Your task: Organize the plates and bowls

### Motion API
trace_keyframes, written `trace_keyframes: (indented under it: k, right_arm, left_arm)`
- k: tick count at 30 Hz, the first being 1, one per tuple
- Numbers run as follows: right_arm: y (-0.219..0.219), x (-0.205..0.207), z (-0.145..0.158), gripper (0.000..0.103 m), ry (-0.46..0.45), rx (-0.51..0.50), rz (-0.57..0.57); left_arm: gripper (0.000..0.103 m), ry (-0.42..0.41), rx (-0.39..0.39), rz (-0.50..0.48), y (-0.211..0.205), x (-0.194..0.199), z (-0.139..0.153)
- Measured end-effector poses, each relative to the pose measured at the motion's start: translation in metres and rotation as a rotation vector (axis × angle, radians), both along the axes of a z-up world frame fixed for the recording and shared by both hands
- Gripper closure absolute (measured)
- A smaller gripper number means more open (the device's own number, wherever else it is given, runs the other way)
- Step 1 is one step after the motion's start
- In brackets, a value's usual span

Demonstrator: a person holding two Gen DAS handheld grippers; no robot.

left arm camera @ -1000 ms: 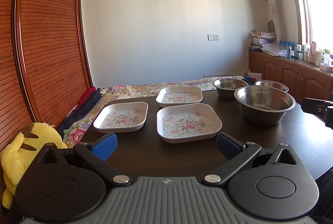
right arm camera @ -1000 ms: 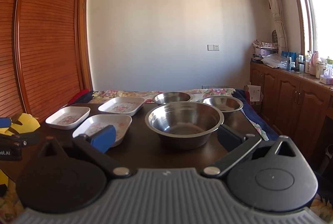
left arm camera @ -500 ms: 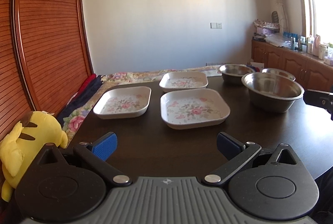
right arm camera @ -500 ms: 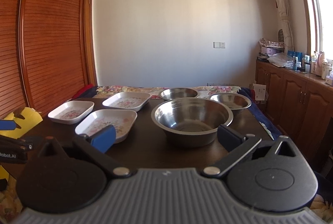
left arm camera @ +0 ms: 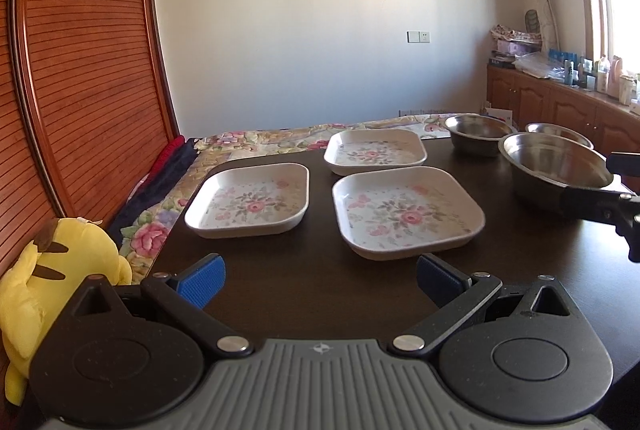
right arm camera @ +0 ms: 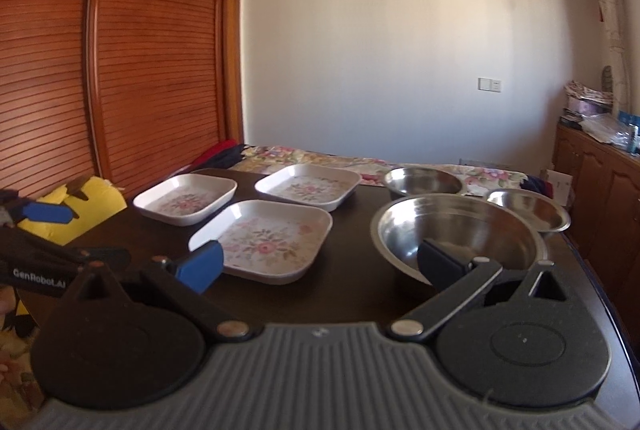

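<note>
You are holding the left gripper (left arm camera: pixel 318 280) with jaws spread wide and empty, hovering over the dark table (left arm camera: pixel 304 270) just short of the nearest floral plate (left arm camera: pixel 406 214). Two more plates (left arm camera: pixel 250 204) are lying beyond — apart, unstacked. Your right gripper (right arm camera: pixel 320 262) is likewise gaping, grasping nothing, its right finger overlapping the large steel bowl (right arm camera: pixel 460 234). Two smaller bowls (right arm camera: pixel 424 181) are sitting behind. A yellow plush toy (left arm camera: pixel 48 290) is crowding the table's left edge.

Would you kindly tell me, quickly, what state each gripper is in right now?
Left gripper: open, holding nothing, above the table's near edge.
Right gripper: open, holding nothing; one finger shows against the large steel bowl.
</note>
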State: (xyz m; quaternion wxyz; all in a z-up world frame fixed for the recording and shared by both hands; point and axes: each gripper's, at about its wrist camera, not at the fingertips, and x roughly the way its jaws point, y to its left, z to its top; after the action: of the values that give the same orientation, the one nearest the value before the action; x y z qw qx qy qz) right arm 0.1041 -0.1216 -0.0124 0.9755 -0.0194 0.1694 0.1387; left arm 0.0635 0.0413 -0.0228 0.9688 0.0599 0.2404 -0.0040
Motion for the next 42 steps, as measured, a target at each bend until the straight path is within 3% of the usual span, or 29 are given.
trace_keyframes:
  k: [5,8,15,21,26,28,32,42]
  right_arm:
    - [0.007,0.017,-0.002,0.001,0.031,0.010,0.042]
    - [0.013,0.025,-0.005,0.013,0.051,-0.002,0.070]
    - [0.021,0.047,-0.012,0.015,0.092,-0.025,0.093]
    - [0.029,0.059,-0.017,0.021,0.123,-0.034,0.127]
    - [0.034,0.070,-0.024,0.032,0.155,-0.046,0.123]
    - [0.034,0.074,-0.026,0.040,0.170,-0.045,0.118]
    - [0.036,0.082,-0.031,0.044,0.188,-0.059,0.104]
    - [0.031,0.093,-0.037,0.055,0.239,-0.041,0.083]
  left_arm:
    - [0.000,0.017,-0.003,-0.018,0.005,0.017,-0.001]
    - [0.002,0.034,-0.020,-0.021,0.009,0.030,-0.001]
    - [0.005,0.058,-0.012,-0.043,0.013,0.055,-0.004]
    - [0.019,0.084,-0.024,-0.077,0.015,0.074,-0.011]
    - [0.041,0.106,-0.058,-0.107,0.018,0.088,-0.017]
    - [0.044,0.112,-0.064,-0.118,0.019,0.094,-0.019]
    - [0.054,0.122,-0.066,-0.140,0.017,0.104,-0.021]
    - [0.060,0.159,-0.088,-0.187,0.011,0.121,-0.029]
